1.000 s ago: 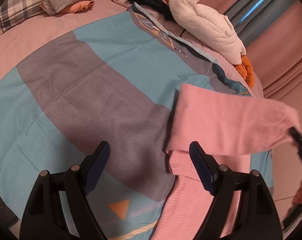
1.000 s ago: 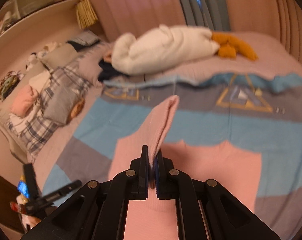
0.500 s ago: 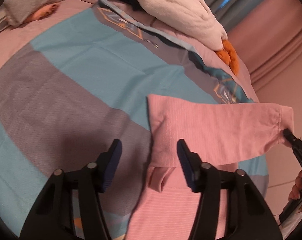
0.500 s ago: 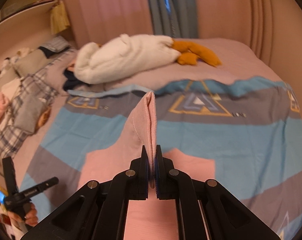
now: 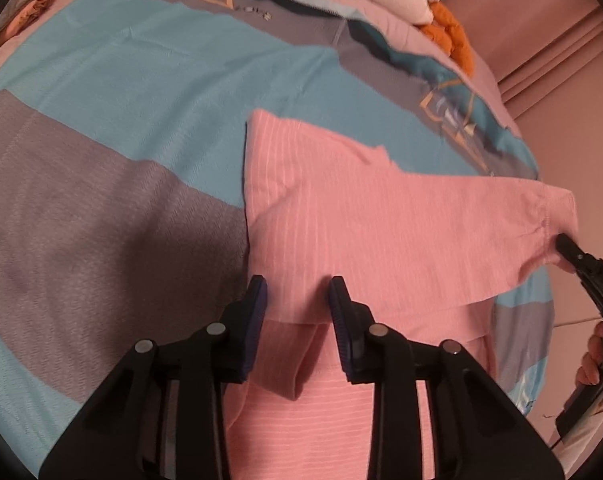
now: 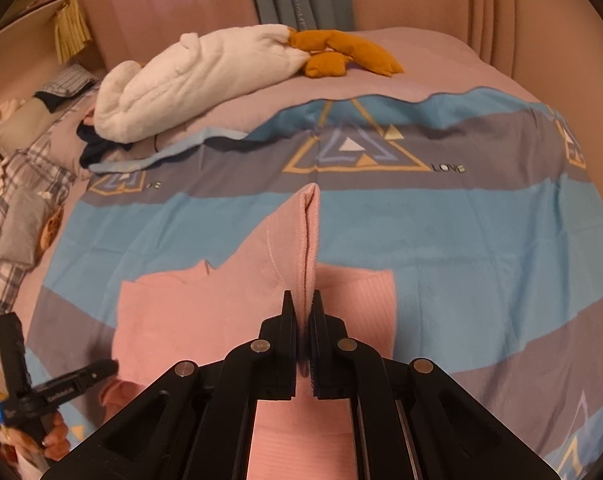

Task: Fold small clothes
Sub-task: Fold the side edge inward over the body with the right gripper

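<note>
On blue-grey bedspread (image 6: pixel 481 240), black "LOVE" print (image 6: pixel 447 168).

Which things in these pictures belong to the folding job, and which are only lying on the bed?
Belong to the job:
- pink top, sleeve end pinched in the right claw
- left claw, its jaws just closing, astride the top's folded edge

Just lying about:
- white plush toy
- patterned bedspread
- plaid pillow

bed (image 6: pixel 441 60), patterned sheet (image 5: pixel 141 80), pink garment (image 5: pixel 361 220)
</note>
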{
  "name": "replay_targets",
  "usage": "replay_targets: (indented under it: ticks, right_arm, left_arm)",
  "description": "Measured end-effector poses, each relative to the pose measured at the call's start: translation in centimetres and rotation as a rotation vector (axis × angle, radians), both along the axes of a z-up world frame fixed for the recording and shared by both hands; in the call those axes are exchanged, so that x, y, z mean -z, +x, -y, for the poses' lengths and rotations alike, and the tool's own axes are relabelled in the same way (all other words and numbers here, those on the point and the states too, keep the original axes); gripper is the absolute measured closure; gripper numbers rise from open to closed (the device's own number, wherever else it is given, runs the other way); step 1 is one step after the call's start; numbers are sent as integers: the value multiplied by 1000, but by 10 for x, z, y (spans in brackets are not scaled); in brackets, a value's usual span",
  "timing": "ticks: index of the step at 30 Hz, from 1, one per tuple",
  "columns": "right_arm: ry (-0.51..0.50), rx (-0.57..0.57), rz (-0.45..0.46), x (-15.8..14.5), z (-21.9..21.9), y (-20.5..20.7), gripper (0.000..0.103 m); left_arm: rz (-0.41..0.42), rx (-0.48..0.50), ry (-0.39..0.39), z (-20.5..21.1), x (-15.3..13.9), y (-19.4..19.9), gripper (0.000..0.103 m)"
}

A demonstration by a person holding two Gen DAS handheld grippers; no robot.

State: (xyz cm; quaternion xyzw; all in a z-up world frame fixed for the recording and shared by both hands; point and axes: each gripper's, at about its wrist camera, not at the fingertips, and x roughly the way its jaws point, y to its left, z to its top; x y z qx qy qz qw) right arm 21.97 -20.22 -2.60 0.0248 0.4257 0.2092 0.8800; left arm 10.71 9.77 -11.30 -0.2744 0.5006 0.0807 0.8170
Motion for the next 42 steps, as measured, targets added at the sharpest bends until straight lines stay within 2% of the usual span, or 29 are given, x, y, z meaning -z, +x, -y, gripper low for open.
replay_targets:
  ticks: [5, 11, 31, 42]
  right_arm:
    - [0, 25, -18, 10, 11, 1, 97]
    - [9, 48, -50, 21, 24, 5, 97]
    - [33, 81, -126, 51, 40, 8, 97]
    - [55, 101, -187, 73, 47, 10, 97]
  left_arm:
    - [-41, -2, 36, 1, 15, 7, 72]
    - [-65, -18, 53, -2, 24, 10, 67]
    - [-61, -30, 78, 0, 30, 13, 64]
    - [-63, -33, 67, -2, 31, 14, 64]
